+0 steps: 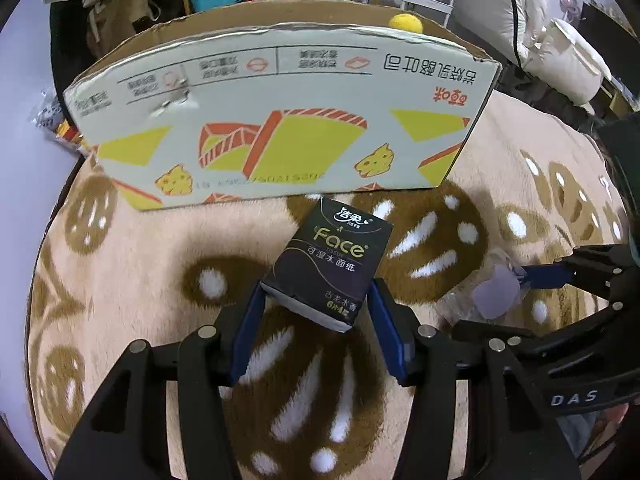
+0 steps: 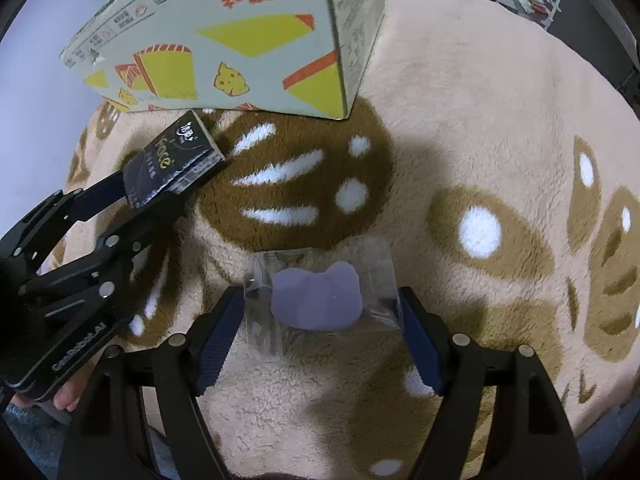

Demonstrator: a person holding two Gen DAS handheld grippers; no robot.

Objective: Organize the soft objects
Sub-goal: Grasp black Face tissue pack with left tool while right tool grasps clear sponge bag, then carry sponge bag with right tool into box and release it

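Left gripper (image 1: 316, 300) is clamped on a dark tissue pack (image 1: 328, 266), its blue fingers (image 1: 248, 320) pressing both sides; the pack is tilted, lifted above the patterned fleece blanket (image 1: 140, 248) just in front of the printed cardboard box (image 1: 280, 120). A yellow ball (image 1: 406, 23) peeks over the box's far rim. To the right, the right gripper (image 2: 320, 312) closes on a clear plastic packet (image 2: 320, 292) containing a soft lilac piece, which sits low over the blanket, near the tissue pack.
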